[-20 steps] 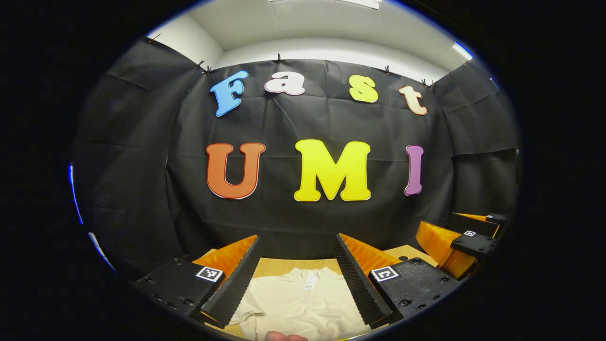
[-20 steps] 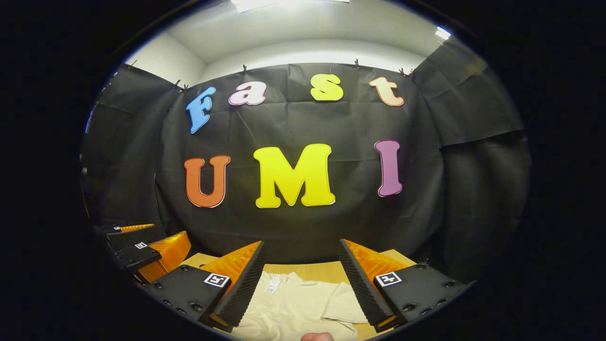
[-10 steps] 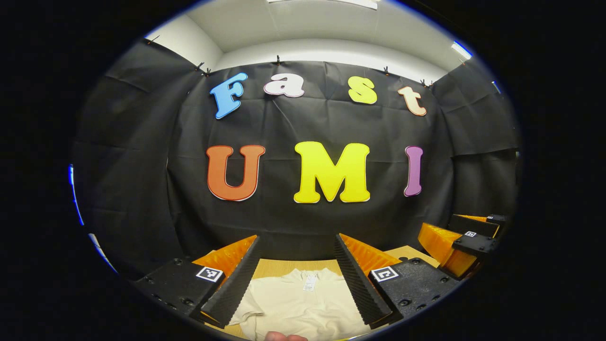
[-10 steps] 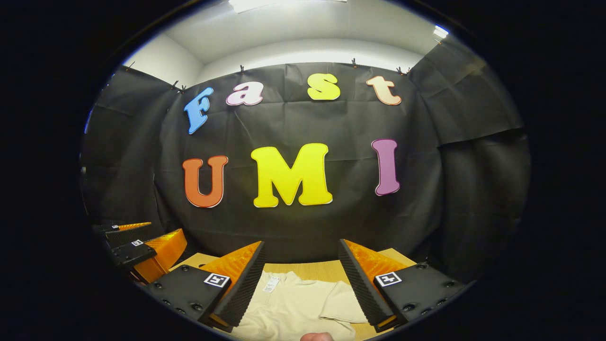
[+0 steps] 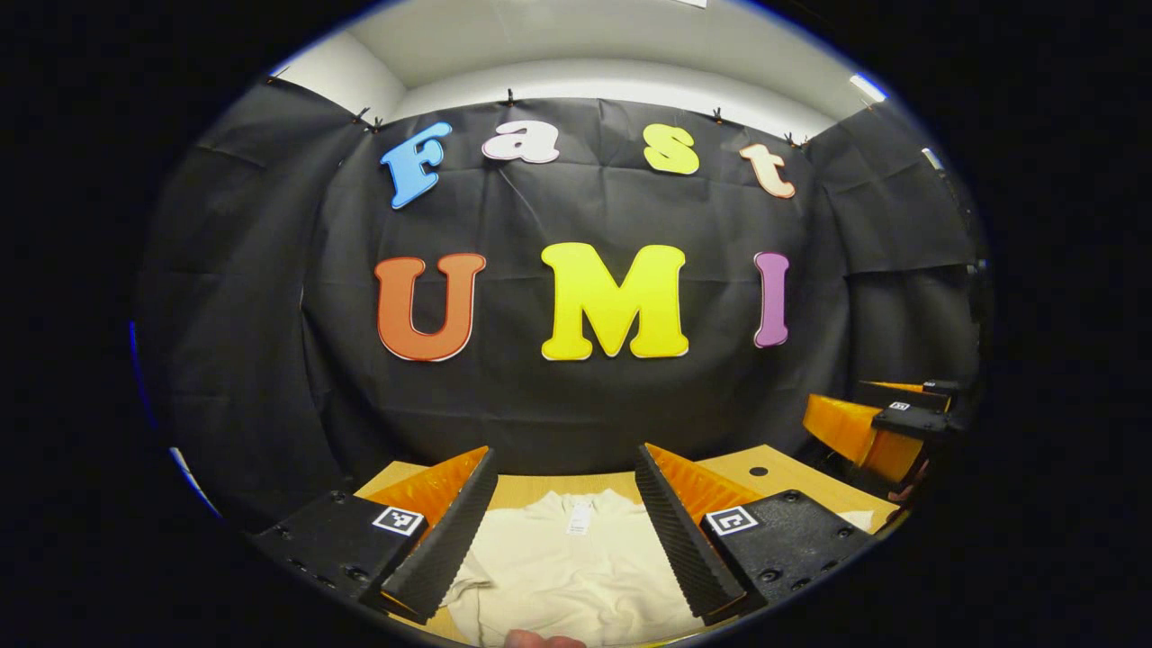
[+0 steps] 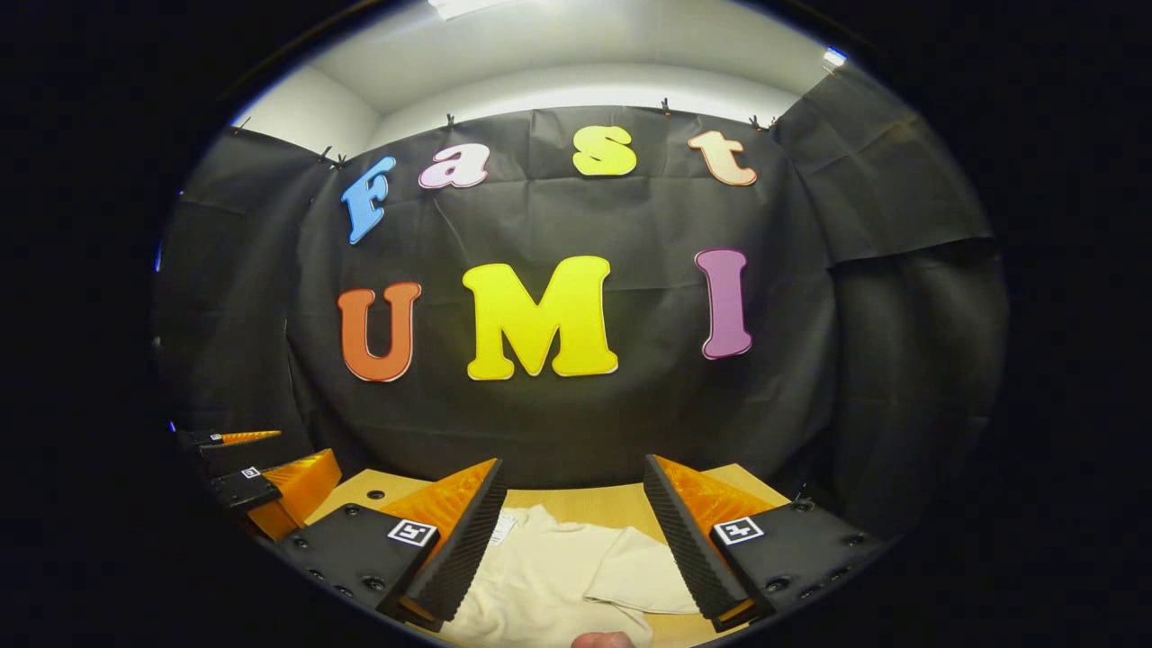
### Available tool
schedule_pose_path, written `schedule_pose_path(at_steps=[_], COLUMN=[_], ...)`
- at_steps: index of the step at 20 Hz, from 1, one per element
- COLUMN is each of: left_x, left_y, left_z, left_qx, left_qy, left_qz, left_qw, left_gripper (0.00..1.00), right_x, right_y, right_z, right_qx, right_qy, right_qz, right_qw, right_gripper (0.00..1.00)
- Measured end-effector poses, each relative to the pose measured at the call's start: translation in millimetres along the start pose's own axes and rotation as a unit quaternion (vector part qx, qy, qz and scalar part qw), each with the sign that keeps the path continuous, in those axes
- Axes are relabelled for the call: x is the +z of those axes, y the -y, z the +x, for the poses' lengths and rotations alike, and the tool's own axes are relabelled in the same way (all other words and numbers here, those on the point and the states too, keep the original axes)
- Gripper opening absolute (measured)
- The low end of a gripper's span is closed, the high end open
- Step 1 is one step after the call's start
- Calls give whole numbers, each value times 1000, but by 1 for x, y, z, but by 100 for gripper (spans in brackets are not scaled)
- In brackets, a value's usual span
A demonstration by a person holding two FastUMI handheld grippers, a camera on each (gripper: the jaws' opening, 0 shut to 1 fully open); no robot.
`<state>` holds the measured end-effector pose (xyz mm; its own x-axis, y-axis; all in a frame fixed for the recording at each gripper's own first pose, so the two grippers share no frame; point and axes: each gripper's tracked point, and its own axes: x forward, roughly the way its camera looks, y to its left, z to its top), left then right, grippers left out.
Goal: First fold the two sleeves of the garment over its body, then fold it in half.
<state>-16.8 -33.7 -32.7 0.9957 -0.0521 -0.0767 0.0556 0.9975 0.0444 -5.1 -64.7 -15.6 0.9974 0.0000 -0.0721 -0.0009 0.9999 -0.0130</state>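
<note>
Both sets of jaws stand wide apart and grasp nothing. We hold the left gripper [image 5: 565, 531] and the right gripper [image 6: 572, 535] above the near part of the garment [image 5: 576, 567], a pale short-sleeved shirt lying flat on the wooden table [image 5: 792, 477], collar and tag toward the far wall.

Taking the garment as our landmark: the left gripper hangs over its left half, where one sleeve [image 5: 468, 585] juts out beside the body; the right gripper hangs over its right half, where the other sleeve [image 6: 639, 576] lies spread, unfolded. Each gripper appears off to the side in the other's view — we keep them well apart, one per sleeve, so neither crosses the cloth.

We judge the folding not yet begun. Spread jaws suit a descent onto a sleeve edge; thin fabric lying flat on wood will likely need a low, scooping pinch.
</note>
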Motion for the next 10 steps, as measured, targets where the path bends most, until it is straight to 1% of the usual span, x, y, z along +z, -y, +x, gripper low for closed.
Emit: schedule_pose_path(at_steps=[2, 5, 6, 8, 10], left_x=[-10, -23, -26, -34, -42], left_y=[10, 31, 38, 53, 68], left_z=[0, 1, 3, 4, 5], left_qx=[-8, -27, -33, -44, -56], left_qy=[-13, -32, -37, -47, -60], left_qz=[-1, -3, -2, -1, -2], left_qw=[1000, 999, 999, 998, 997], left_gripper=[98, 98, 98, 98, 98], right_x=[-18, -46, -57, -86, -118], right_y=[24, 78, 95, 127, 167], right_z=[1, -5, -7, -13, -19], right_qx=[2, -15, -15, -3, -6], right_qy=[-26, -68, -85, -131, -186], right_qz=[-10, -33, -42, -56, -51], right_qw=[1000, 997, 995, 990, 981], right_gripper=[95, 95, 95, 95, 95])
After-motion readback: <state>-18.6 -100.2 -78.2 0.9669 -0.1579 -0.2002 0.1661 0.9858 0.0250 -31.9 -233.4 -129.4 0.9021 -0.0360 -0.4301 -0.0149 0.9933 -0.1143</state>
